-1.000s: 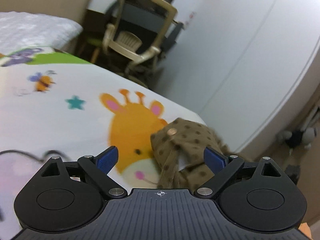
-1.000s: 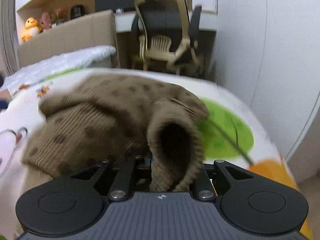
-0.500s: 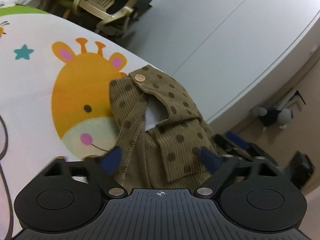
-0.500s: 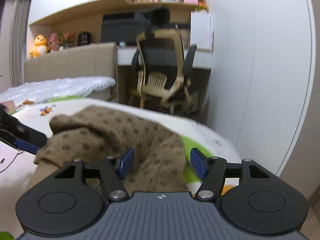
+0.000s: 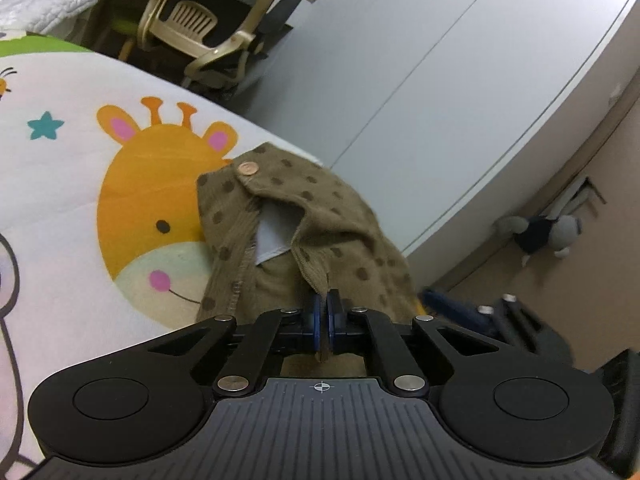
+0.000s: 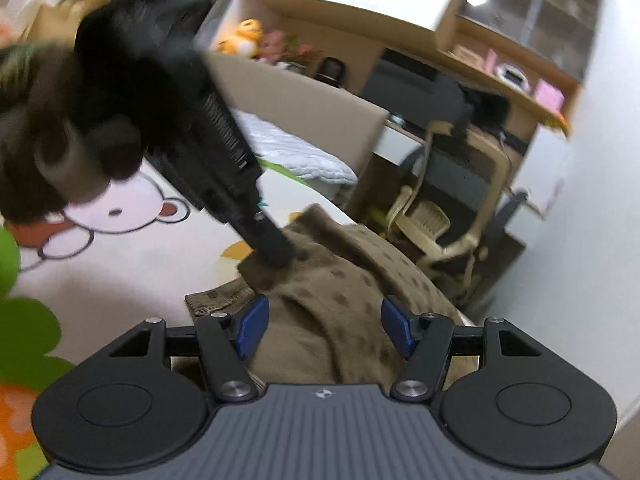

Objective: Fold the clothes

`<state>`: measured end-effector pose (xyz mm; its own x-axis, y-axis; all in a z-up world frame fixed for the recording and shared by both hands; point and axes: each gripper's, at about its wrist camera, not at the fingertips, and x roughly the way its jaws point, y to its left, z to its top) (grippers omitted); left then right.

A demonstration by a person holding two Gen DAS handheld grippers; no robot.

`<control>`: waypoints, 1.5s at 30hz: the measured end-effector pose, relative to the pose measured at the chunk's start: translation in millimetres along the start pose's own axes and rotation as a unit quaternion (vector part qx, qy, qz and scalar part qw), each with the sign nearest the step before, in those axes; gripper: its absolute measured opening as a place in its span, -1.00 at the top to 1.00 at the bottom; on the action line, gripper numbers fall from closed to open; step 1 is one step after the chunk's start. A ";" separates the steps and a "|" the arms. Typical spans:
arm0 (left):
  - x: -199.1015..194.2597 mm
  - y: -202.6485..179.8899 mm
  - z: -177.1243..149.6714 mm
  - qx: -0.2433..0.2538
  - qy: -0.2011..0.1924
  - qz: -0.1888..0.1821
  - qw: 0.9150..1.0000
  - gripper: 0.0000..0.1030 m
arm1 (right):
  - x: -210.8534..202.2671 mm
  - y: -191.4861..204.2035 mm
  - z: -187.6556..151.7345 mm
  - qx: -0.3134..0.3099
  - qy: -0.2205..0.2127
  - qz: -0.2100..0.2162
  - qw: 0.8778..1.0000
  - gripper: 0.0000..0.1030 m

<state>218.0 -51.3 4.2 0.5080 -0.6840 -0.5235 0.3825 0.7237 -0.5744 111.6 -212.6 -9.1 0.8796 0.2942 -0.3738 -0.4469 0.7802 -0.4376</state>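
A brown ribbed garment with dark dots (image 5: 320, 232) lies bunched on a cartoon-print mat (image 5: 60, 184), over the giraffe's right side. It has a button (image 5: 246, 168) and a white label near the neck. My left gripper (image 5: 323, 316) is shut on a fold of the garment's near edge. In the right wrist view the garment (image 6: 360, 296) lies just ahead of my right gripper (image 6: 324, 326), which is open and empty above it. The left gripper (image 6: 272, 246) reaches in from the upper left and pinches the cloth there.
The mat's edge (image 5: 280, 140) runs close behind the garment, with a white wardrobe wall (image 5: 460, 80) beyond. A beige chair (image 5: 192, 36) and a desk stand at the back. A bed (image 6: 292, 152) lies behind the mat. A grey plush toy (image 5: 540, 232) sits on the floor.
My left gripper has closed on the garment's edge. My right gripper let go of the garment a second ago, opened, and has tilted and moved back over it.
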 end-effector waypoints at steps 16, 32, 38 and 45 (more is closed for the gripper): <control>-7.4 22.5 -13.7 0.093 -0.011 0.050 0.994 -0.39 | 3.2 8.1 4.0 0.012 0.039 0.007 0.999 0.93; -15.1 -14.9 -37.3 0.204 -0.026 0.040 0.978 0.94 | 1.6 -18.4 10.9 0.074 0.010 0.028 0.997 0.93; 3.7 -33.3 -61.5 0.207 0.047 -0.038 0.976 0.94 | 3.9 -2.0 3.9 0.050 0.032 0.055 0.997 0.92; -7.1 -22.6 -64.1 0.203 0.087 -0.064 0.973 0.17 | -14.9 0.9 -5.9 0.028 0.027 0.106 0.994 0.64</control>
<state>156.2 -68.7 -19.4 0.3120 -0.7501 -0.5831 0.7256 0.5843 -0.3634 97.1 -219.5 -8.8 0.7560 0.4261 -0.4969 -0.6103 0.7334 -0.2996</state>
